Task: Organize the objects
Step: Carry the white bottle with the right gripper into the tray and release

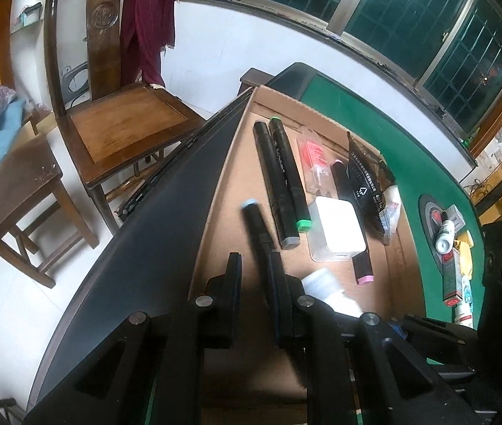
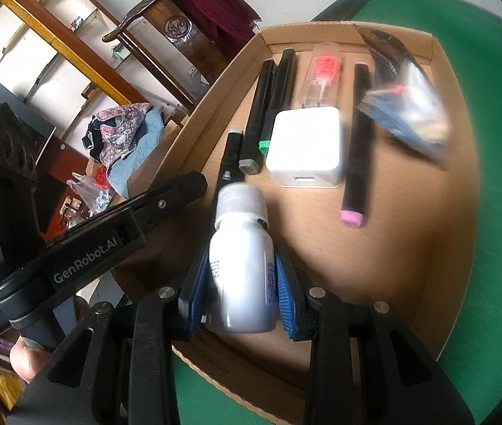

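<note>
While the right gripper (image 2: 242, 294) clamps the white bottle (image 2: 238, 265) between its blue pads, low over the near end of the cardboard tray (image 2: 410, 265), the left gripper (image 1: 255, 265) sits alongside with its jaws drawn to their narrowest. A blue-capped marker (image 1: 255, 223) lies against its right finger; whether that marker is truly pinched, I can't tell. Just beyond lie two black markers (image 1: 279, 180), the white charger (image 2: 306, 148) and the pink-tipped marker (image 2: 355, 141), packed close. Farther back sit a clear packet (image 2: 323, 71) and a dark wrapper (image 2: 389, 60). The risk: a round bottle released here could roll into the markers, or the two grippers could clash in this tight corner.
</note>
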The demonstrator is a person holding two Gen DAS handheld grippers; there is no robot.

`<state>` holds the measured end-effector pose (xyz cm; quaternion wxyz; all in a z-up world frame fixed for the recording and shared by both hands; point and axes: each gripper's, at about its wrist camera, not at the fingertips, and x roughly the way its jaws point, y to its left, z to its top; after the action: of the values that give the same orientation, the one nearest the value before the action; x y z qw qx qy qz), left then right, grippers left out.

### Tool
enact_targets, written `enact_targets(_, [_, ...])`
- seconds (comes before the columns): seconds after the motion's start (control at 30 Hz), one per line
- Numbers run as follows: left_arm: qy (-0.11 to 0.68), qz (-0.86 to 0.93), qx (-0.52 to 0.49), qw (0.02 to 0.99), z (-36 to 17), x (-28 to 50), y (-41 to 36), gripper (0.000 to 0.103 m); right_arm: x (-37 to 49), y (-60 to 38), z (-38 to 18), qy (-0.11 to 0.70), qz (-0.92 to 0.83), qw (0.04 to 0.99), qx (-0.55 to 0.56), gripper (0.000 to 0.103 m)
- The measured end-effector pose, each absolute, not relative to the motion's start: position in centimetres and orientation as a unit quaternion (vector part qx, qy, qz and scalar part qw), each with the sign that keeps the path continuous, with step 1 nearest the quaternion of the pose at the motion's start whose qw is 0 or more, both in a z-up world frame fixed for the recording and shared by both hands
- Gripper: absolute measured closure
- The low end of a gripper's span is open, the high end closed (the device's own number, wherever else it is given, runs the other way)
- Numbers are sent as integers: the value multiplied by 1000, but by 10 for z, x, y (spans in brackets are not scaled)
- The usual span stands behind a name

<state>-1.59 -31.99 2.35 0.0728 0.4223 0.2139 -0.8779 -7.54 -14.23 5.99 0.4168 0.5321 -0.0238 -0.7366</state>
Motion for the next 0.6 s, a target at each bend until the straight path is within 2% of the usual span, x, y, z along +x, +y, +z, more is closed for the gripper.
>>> enact_targets(0.2, [218,-885,406,74,36,-7,-323,91,-74,-143,59,-36,-727,419,543,68])
enact_targets(0.33, [229,-888,393,76,43,3,-326,91,-70,-147,58,-56,-704,442,553,59])
enact_targets(0.6, [248,-893,370,65,56,18,-312,91,-71,-125,69,-53,-722,446,527,59])
